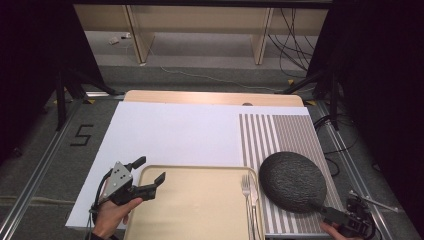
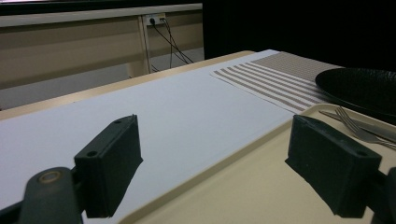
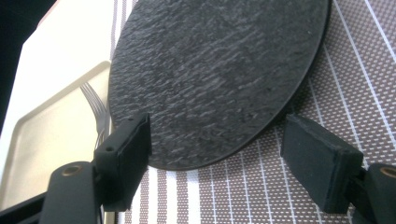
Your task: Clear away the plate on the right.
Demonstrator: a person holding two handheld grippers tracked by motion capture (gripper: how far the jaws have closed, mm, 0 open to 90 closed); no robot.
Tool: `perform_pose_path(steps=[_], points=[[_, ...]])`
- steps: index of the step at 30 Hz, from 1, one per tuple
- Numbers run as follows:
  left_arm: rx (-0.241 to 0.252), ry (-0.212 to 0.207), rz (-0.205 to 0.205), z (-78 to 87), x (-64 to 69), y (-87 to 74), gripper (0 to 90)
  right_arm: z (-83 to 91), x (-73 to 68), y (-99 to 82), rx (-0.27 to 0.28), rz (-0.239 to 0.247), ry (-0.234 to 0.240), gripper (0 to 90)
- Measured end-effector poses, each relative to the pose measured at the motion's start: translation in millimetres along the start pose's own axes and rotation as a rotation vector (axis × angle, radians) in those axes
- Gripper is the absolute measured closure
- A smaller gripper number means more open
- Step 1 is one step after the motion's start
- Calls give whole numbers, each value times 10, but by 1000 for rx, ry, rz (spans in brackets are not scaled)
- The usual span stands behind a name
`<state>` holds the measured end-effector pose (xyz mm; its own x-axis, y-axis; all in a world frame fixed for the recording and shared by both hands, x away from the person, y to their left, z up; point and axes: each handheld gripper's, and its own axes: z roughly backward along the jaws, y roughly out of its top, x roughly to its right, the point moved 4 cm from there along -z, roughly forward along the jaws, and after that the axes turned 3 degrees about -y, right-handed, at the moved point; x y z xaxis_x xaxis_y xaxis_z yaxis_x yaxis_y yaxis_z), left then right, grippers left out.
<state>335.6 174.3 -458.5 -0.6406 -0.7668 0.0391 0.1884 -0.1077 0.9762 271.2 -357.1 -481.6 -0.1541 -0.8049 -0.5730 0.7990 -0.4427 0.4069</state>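
A round dark slate plate [image 1: 292, 181] [image 3: 215, 65] lies on a striped placemat [image 1: 280, 135], its left edge over the corner of a beige tray [image 1: 200, 205]. A fork [image 1: 246, 190] and a knife [image 1: 254, 196] lie along the tray's right side. My right gripper [image 1: 322, 209] [image 3: 217, 126] stands open at the plate's near right rim, jaws spread to either side of it, pads not pressing. My left gripper [image 1: 149, 171] [image 2: 215, 135] is open over the tray's far left corner, the rim [image 2: 224, 163] running between its jaws. The plate [image 2: 359, 88] and fork [image 2: 355, 126] show farther off.
A white sheet [image 1: 175, 130] covers most of the wooden table [image 1: 210, 97], with the placemat [image 3: 355, 70] on its right part. The tray [image 3: 51, 121] reaches the table's front edge. Beyond the table are bench legs and cables on the floor.
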Motion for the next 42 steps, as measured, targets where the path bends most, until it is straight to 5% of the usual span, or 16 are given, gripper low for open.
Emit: perform_pose_path(steps=[3,7,8,11,15,18,19,20,27,33,42], points=[[-6,4,0,2,2,0,171,-34,45,5,-7,-35,-3,261],[-6,3,0,0,4,0,170,-67,83,-5,-18,-79,57,264],[-5,4,-1,-1,2,0,170,-91,80,-2,-10,-102,37,265],[-7,2,-1,-2,2,-3,170,-94,98,6,-15,-100,46,268],[-6,3,-1,-2,3,0,171,-98,110,7,-19,-153,103,275],[-6,2,-2,-2,3,1,170,-116,145,14,-12,-120,77,283],[-6,3,-2,-2,2,1,171,-120,119,36,5,-173,79,293],[-6,4,-2,-1,1,0,170,-105,153,27,0,-147,98,297],[-6,3,-2,-2,0,1,171,-147,193,47,1,-217,130,313],[-6,3,-2,-4,-1,0,171,-181,194,50,-11,-206,145,328],[-7,4,-3,-7,-1,-3,171,-228,194,51,3,-250,148,354]])
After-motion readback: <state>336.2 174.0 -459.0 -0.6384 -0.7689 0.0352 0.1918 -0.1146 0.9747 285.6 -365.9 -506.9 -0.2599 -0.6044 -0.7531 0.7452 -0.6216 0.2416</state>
